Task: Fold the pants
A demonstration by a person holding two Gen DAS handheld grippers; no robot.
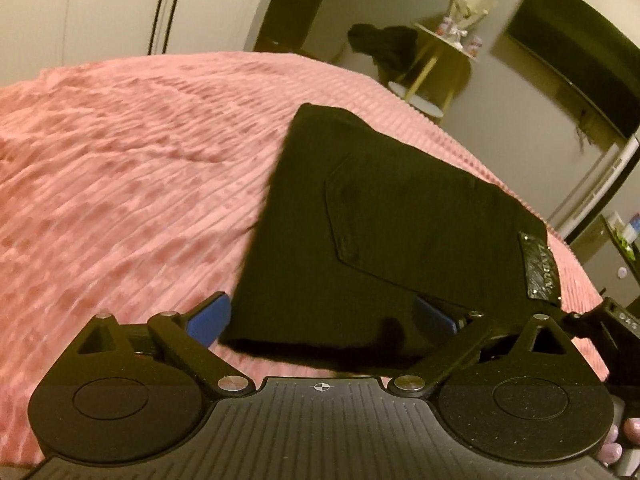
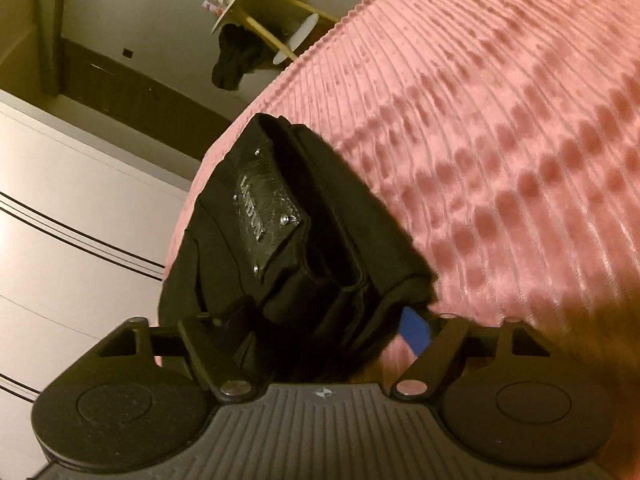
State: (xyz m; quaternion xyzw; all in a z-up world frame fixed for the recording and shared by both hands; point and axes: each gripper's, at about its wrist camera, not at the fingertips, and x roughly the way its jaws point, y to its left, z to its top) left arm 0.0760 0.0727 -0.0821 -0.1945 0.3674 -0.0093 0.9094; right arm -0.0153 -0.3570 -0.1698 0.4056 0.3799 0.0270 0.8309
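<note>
A: Start at the left gripper (image 1: 324, 320). What is it doing?

B: Its jaws stand wide apart. One blue pad (image 1: 210, 320) sits clear on the pink bedspread (image 1: 120, 168), just beside the near edge of the black pants (image 1: 380, 216); the other pad is half tucked under the cloth's corner. Nothing is pinched. I'd call it open, with the bundle's near edge lying between the fingers.

A: And the right gripper (image 2: 320, 320)?

B: Harder to read. The waistband end of the pants (image 2: 296, 232), the end with the shiny label patch (image 2: 266, 216), is bunched between its jaws. One blue pad (image 2: 416, 328) shows free beside the cloth and does not seem to press on it; the other finger is hidden behind the fabric. So I cannot tell whether it grips at all.

A: Where are the pants?

B: On the bed, near its edge, already folded into a compact rectangle, back pocket (image 1: 400, 216) and label upward. A small round side table (image 1: 436, 60) with dark clothing draped on it stands well beyond.

A: So which step is this?

B: I judge the final fold is made and the grippers are letting go. The stacked layers at the waistband look a bit uneven.

A: Next move?

B: Likely to draw both grippers back without dragging the cloth, or press the waistband end to square it.
</note>
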